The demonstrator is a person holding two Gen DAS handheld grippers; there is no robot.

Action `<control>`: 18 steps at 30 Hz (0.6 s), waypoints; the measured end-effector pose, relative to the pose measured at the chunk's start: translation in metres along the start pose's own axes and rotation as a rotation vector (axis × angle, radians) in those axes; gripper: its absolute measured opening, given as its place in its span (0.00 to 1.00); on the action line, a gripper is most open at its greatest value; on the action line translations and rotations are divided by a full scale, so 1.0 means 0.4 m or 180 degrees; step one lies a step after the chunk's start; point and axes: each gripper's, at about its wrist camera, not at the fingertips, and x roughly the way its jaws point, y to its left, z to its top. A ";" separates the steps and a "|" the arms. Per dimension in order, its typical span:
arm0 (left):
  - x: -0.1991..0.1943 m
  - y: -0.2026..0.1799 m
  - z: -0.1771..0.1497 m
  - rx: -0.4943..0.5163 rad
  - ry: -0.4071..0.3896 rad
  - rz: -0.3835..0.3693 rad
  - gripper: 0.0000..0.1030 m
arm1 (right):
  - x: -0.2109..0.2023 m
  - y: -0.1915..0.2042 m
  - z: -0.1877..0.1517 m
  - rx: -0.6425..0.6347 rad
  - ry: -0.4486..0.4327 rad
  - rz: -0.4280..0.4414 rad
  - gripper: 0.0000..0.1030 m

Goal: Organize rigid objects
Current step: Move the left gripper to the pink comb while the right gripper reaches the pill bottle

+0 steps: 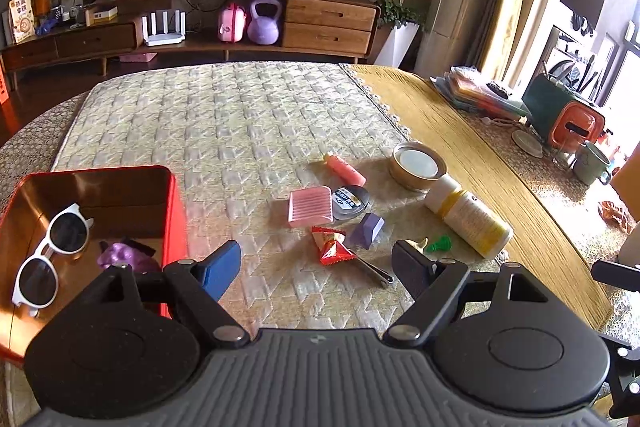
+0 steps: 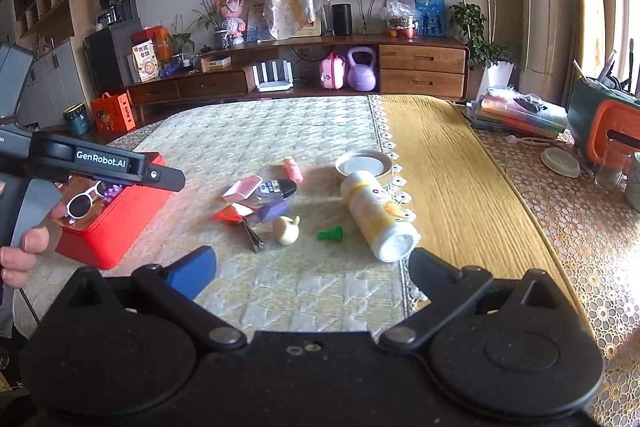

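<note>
My left gripper (image 1: 316, 263) hangs with its jaws spread wide and nothing between them, low in the left wrist frame over the quilted table cover (image 1: 224, 123). At lower left sits the red tin (image 1: 176, 211), holding white sunglasses (image 1: 52, 255) and a purple item (image 1: 120, 255) I can't identify. The loose things lie in a cluster at centre — a pink ridged box (image 1: 310, 206) touching a black round case (image 1: 351, 202), a pink tube (image 1: 345, 169) above them, a purple wedge (image 1: 366, 230), a red snack packet (image 1: 334, 247), nail clippers (image 1: 374, 273), a green cap (image 1: 439, 243) and a white-and-yellow bottle (image 1: 468, 217) lying on its side near a round metal lid (image 1: 418, 166). My right gripper (image 2: 310, 269) is likewise released — empty, low in its frame, the bottle's base just beyond its right finger.
</note>
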 end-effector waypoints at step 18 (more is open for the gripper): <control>0.273 -0.006 0.059 0.0034 0.0425 0.0152 0.80 | 0.163 -0.126 0.031 -0.0122 0.0169 -0.0084 0.93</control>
